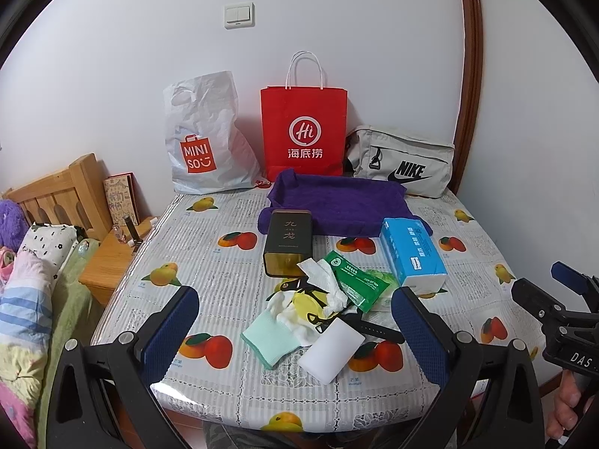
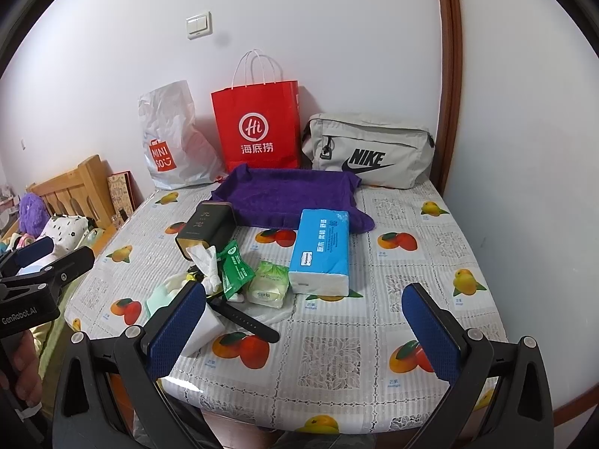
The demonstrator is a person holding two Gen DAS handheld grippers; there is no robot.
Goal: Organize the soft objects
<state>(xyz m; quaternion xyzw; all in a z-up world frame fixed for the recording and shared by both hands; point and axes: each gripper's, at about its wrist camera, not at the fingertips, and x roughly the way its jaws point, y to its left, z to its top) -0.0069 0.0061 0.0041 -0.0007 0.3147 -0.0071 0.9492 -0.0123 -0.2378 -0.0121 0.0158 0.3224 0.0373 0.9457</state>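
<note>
Awaiting sorting: mint-green knitted glove (image 1: 267,336) in the near clutter on the fruit-print tablecloth (image 1: 224,265). Left gripper (image 1: 295,321) and right gripper (image 2: 305,323): both wide apart, empty. Pinch the glove's free cuff, clear of the white foam block (image 1: 331,351).

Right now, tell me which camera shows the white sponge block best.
The left wrist camera: the sponge block lies whole between the open fingers, beside the glove. In the right wrist view, the right gripper's left finger covers much of the block.
</note>
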